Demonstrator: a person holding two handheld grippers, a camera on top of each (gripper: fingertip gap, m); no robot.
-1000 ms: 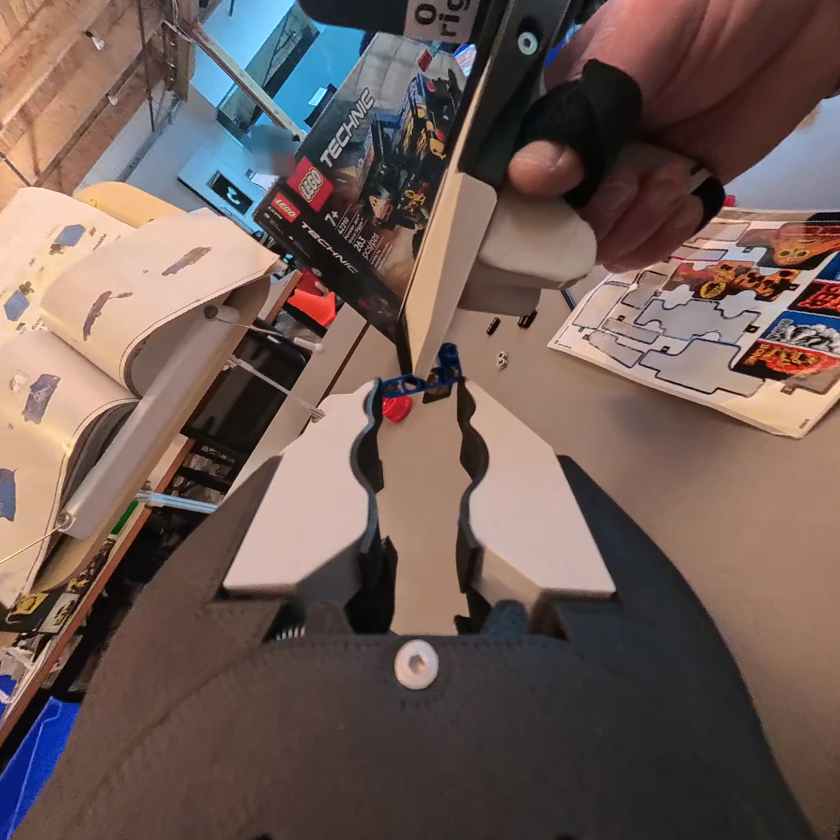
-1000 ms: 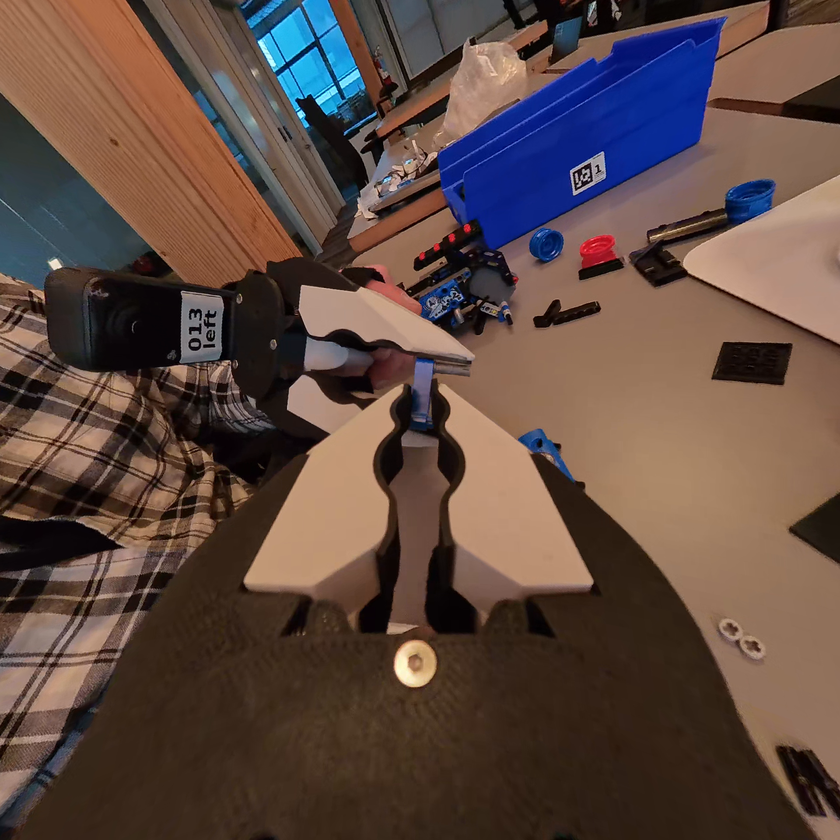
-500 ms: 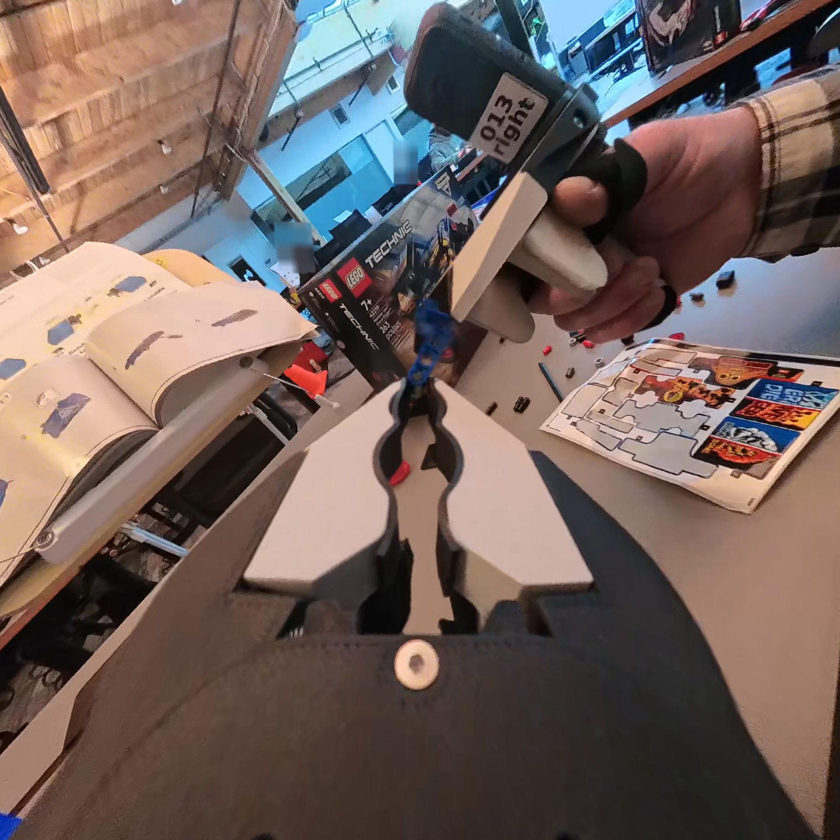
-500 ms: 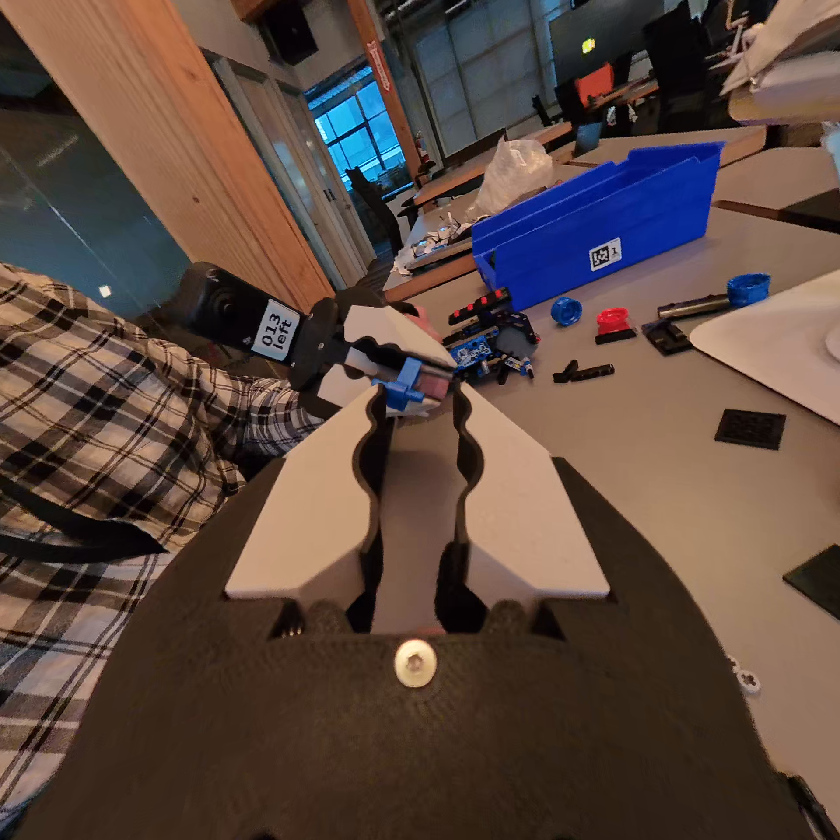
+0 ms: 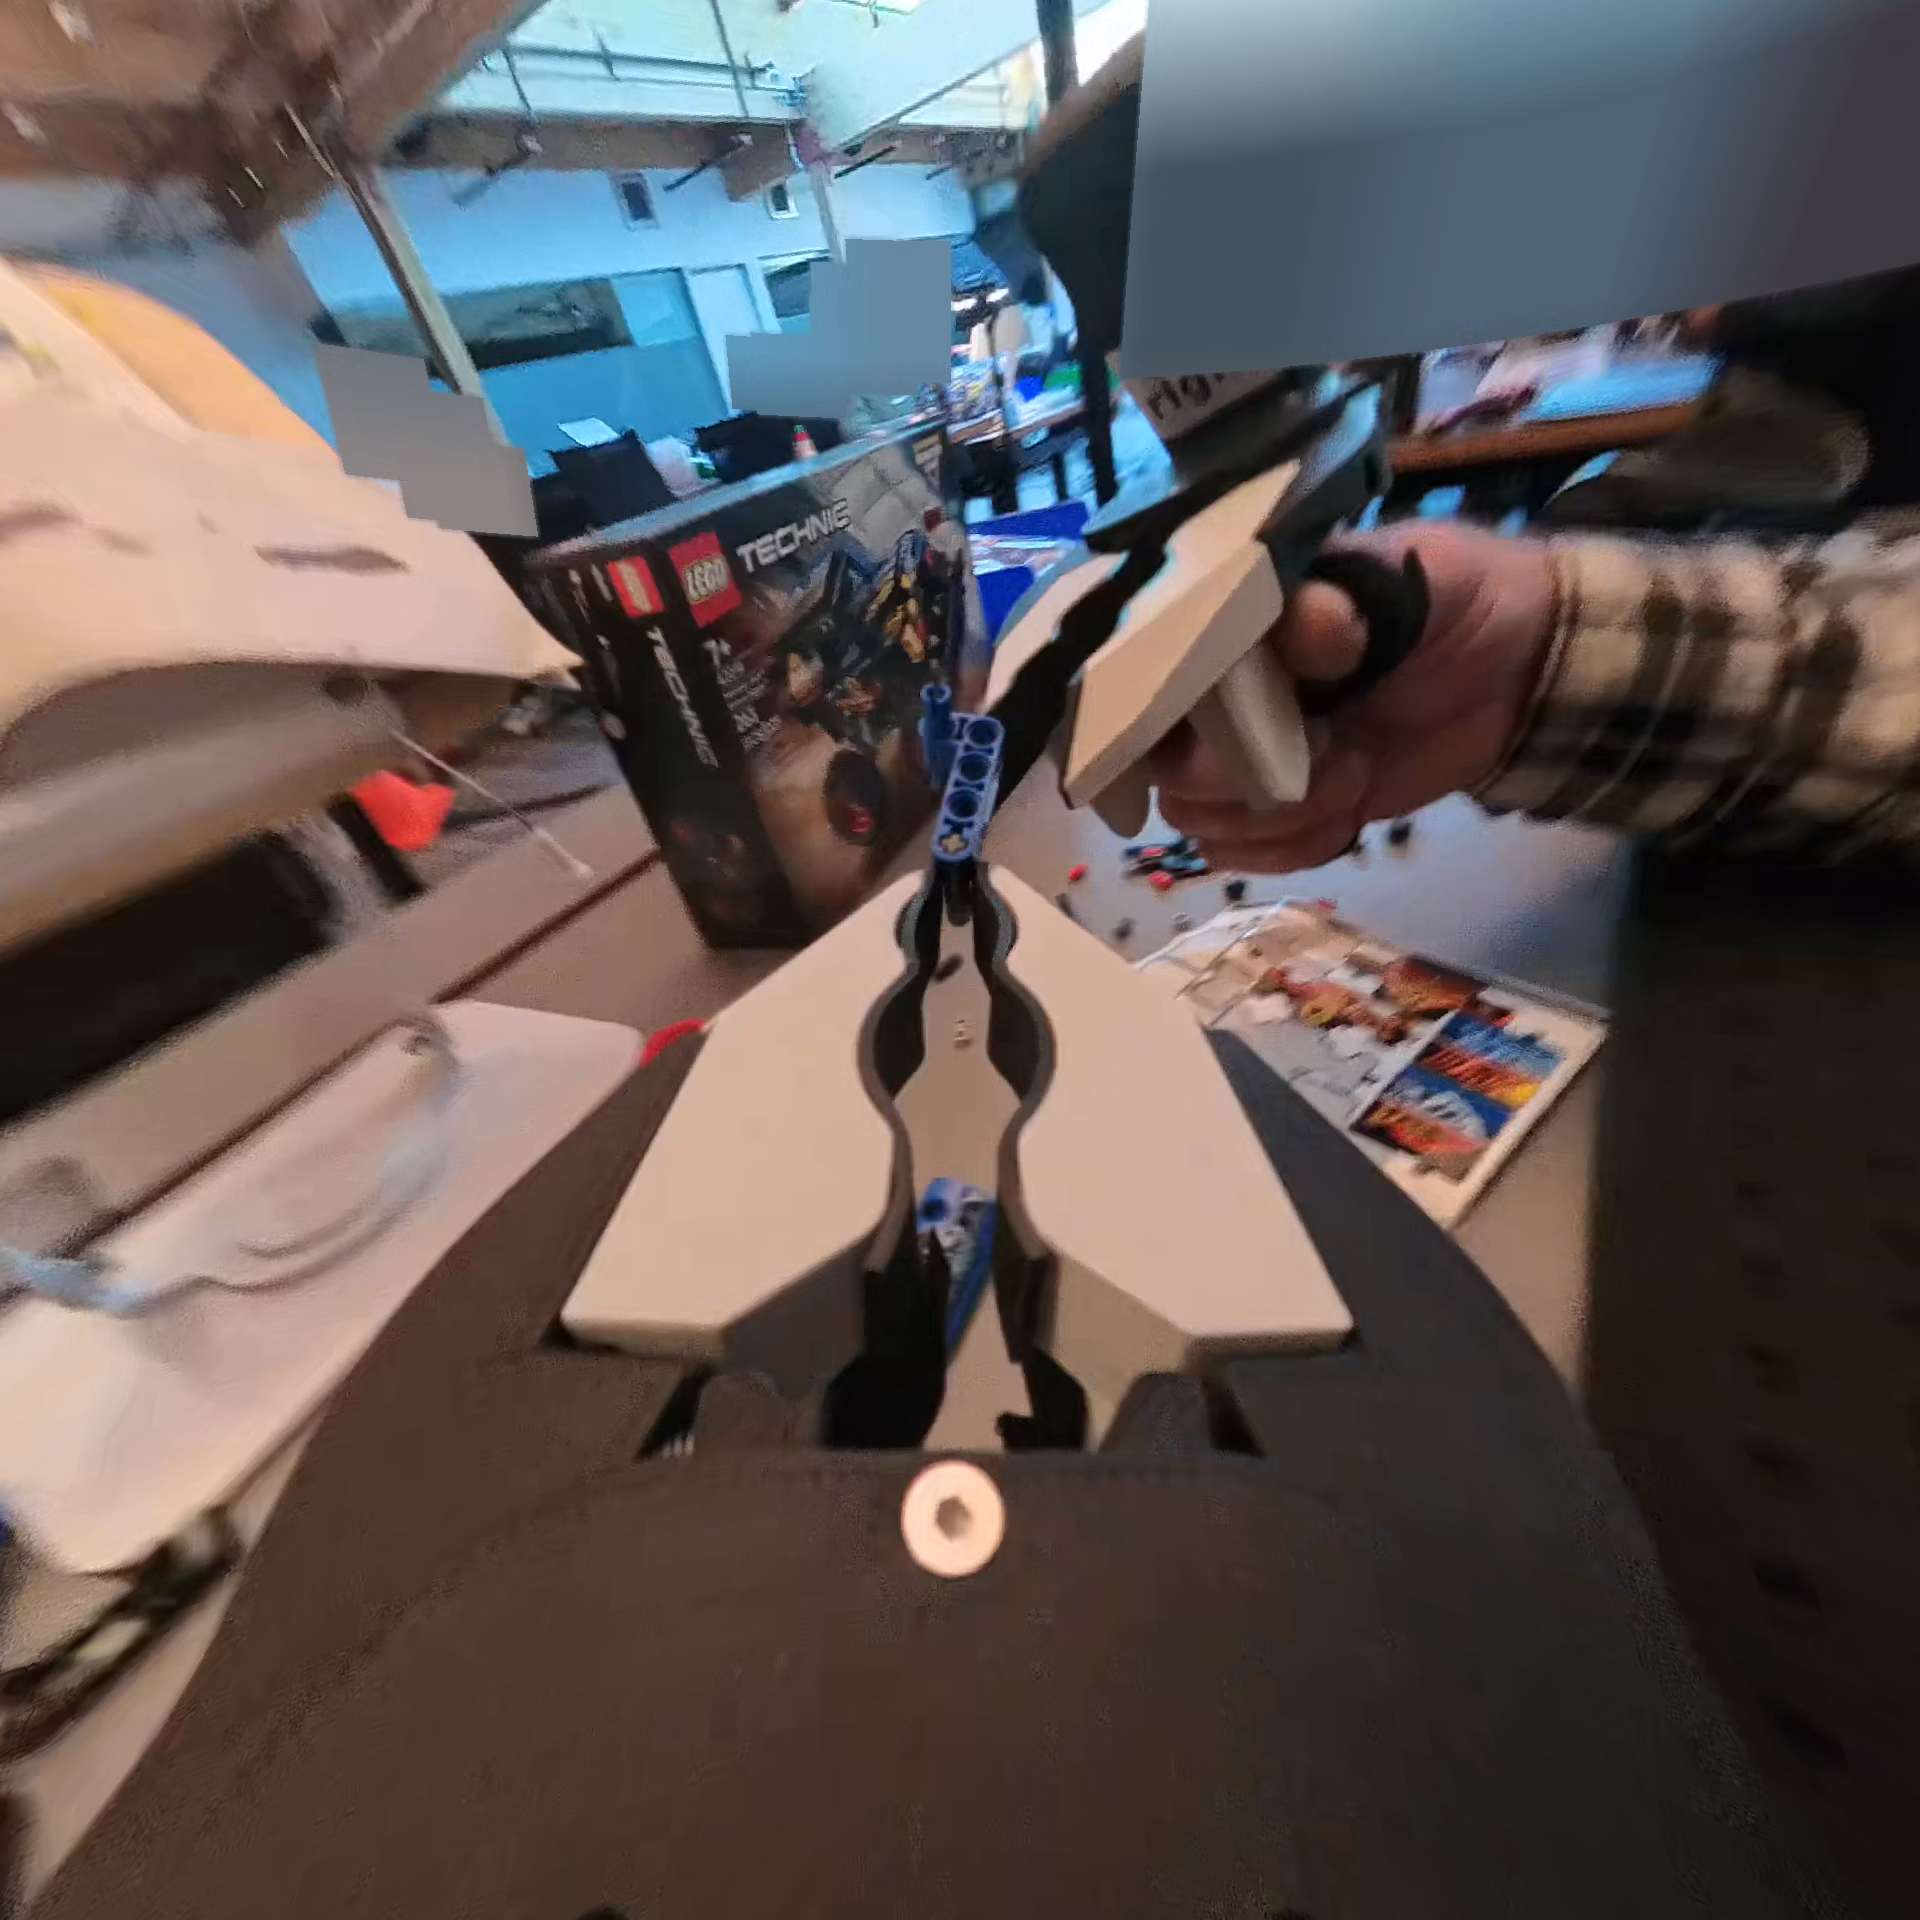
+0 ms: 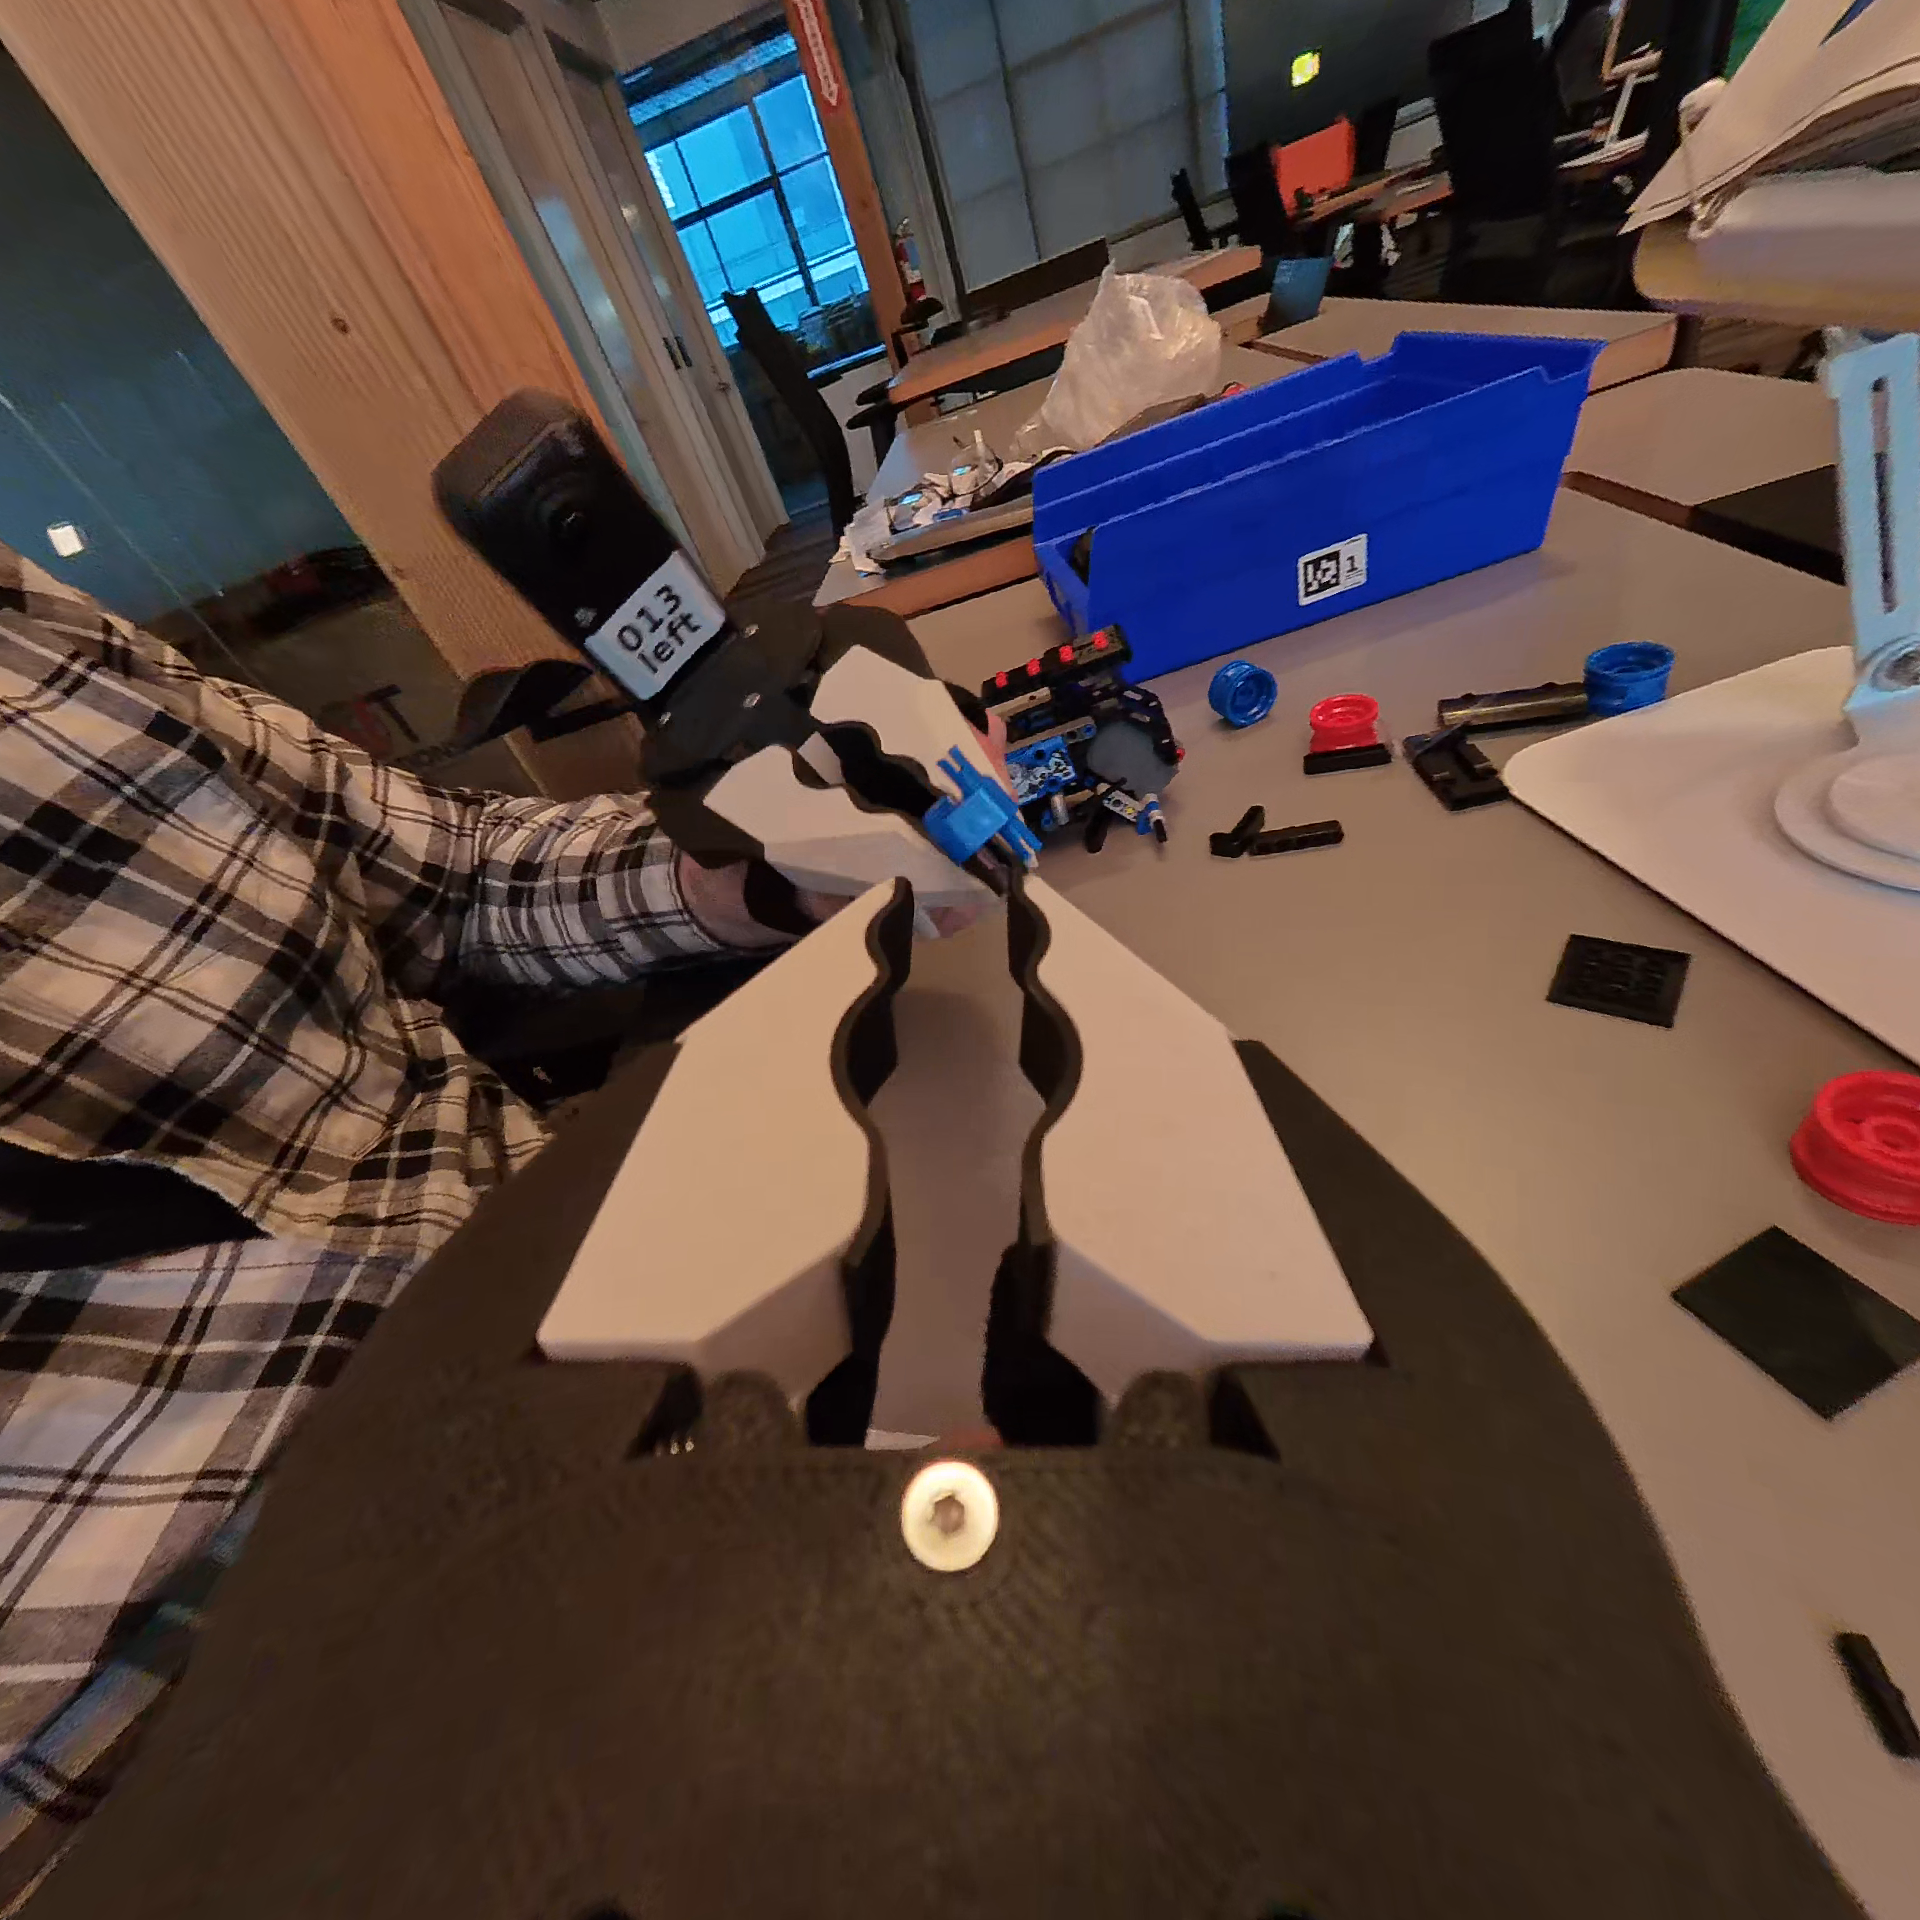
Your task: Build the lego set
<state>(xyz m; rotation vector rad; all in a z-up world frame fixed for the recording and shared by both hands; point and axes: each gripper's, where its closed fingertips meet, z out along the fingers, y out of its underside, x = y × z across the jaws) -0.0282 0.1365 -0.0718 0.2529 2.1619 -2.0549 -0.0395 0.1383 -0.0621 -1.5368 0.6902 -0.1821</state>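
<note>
Left gripper [image 5: 958, 902] clamps small blue lego piece [image 5: 966, 781] at jaw tips, held in air above grey worktop [image 5: 1049, 831]. Piece: short blue beam with row of round holes, standing upright, blue pin projecting from its upper end. In right wrist view same piece [image 6: 977, 812] shows as stubby blue block with pins sticking out. Right gripper [image 6: 961, 902] empty, jaws narrowly parted, tips just beside piece. Part-built blue and black lego model [image 6: 1086, 743] on worktop beyond, near blue bin [image 6: 1299, 520].
</note>
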